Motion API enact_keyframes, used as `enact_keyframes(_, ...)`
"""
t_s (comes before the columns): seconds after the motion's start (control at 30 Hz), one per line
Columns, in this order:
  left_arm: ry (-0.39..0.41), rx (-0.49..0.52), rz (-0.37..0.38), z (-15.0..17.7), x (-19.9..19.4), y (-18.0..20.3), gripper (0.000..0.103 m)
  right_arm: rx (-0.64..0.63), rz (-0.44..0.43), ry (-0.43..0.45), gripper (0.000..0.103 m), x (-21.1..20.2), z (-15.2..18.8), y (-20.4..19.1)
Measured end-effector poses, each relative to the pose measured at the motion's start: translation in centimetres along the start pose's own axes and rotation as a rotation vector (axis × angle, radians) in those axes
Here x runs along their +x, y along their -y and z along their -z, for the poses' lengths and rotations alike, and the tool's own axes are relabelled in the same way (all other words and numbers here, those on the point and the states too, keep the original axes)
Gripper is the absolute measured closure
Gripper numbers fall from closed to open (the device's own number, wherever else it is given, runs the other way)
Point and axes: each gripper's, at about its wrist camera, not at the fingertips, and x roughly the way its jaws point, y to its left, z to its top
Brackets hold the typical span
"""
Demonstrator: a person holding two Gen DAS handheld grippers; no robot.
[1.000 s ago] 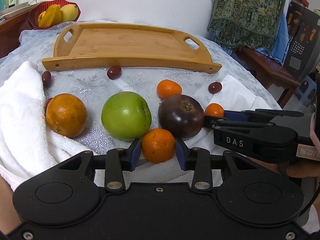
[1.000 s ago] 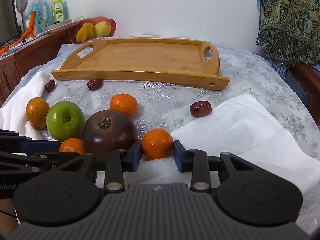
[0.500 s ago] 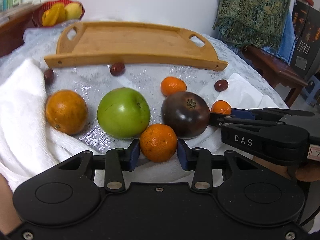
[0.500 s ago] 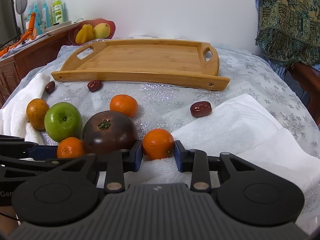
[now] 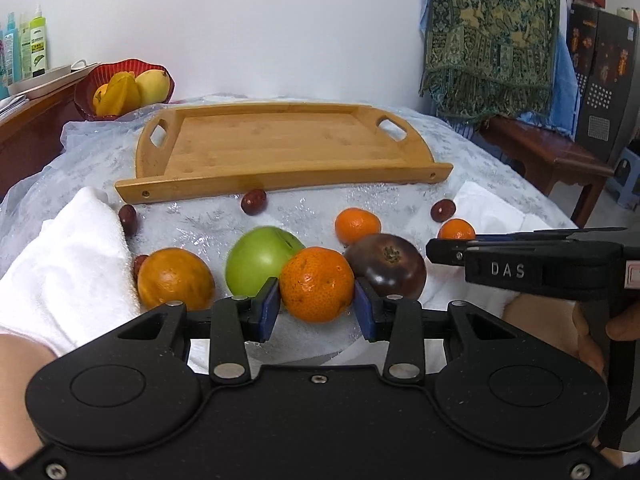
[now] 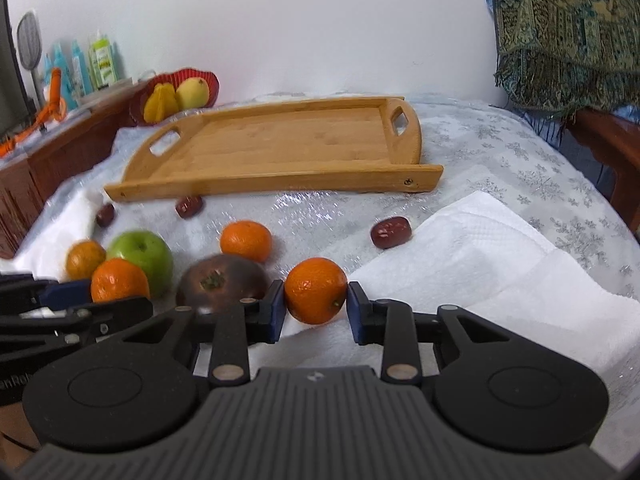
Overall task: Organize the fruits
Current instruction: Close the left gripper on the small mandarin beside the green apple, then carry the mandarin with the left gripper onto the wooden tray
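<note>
My left gripper [image 5: 316,303] is shut on a tangerine [image 5: 317,283] and holds it lifted above the white towel. My right gripper [image 6: 316,307] is shut on another tangerine [image 6: 316,289], also lifted. On the table lie a green apple [image 5: 260,264], a dark purple tomato [image 5: 390,266], a larger orange [image 5: 174,280], a third tangerine [image 5: 357,226] and several red dates [image 5: 253,202]. The bamboo tray [image 5: 280,148] stands bare at the back.
A white towel [image 6: 500,256] lies at the right, another [image 5: 68,264] at the left. A red bowl of yellow fruit [image 5: 126,88] sits back left on a wooden cabinet with bottles. A draped chair [image 5: 492,40] stands to the right.
Both grippers have closed on their tangerines and lifted them off the towel. Both views have risen and tilted a little.
</note>
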Motion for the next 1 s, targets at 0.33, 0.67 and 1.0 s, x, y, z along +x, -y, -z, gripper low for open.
enact_keyframes(0.33,0.049,-0.02,0.035,-2.3,-1.1,-1.3,0.066,0.043,0.038,0.055,0.067,-1.0,-1.8,0.0)
enact_keyframes(0.67,0.042,-0.079,0.051,-4.7,0.1,-2.7,0.065,0.075,0.065,0.095,0.066,-1.0,-4.3,0.3)
enact_keyframes(1.0,0.028,-0.12,0.01,-9.3,2.7,-4.3,0.065,0.101,0.03,0.108,0.066,0.8,-7.2,0.6)
